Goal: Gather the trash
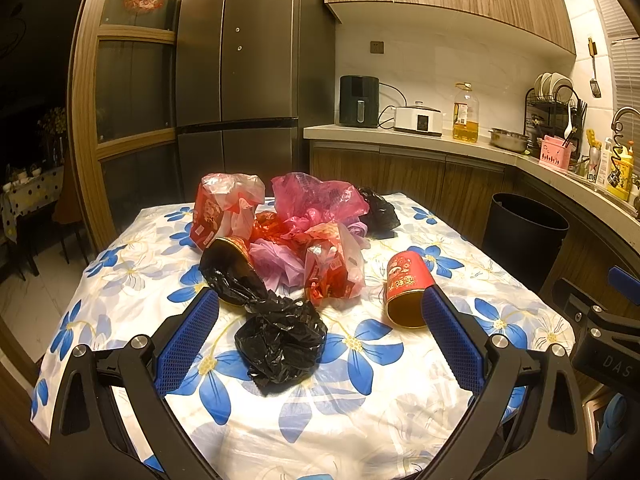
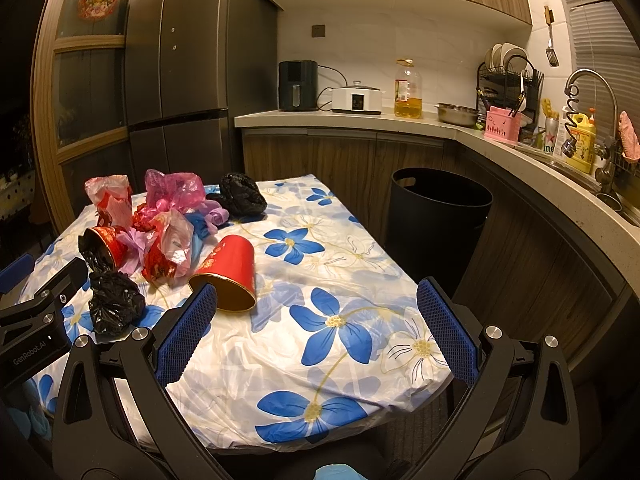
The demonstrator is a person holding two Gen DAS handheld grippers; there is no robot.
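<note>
black crumpled bag (image 1: pixel 280 344), on floral tablecloth (image 1: pixel 360 420), between the wide-spread fingers of the left gripper (image 1: pixel 320 316), nothing held. red cup (image 2: pixel 228 272) on its side, at 11 o'clock of the right gripper (image 2: pixel 316 308), also wide, empty. black bin (image 2: pixel 436 216) at 1 o'clock, beside table.

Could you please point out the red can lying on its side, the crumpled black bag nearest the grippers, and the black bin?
red can (image 2: pixel 234 268), right wrist view, on its red side wall.
black bag (image 1: pixel 280 340), left wrist view, on the middle of the crumpled plastic.
black bin (image 2: pixel 436 224), right wrist view, on its outer wall.
</note>
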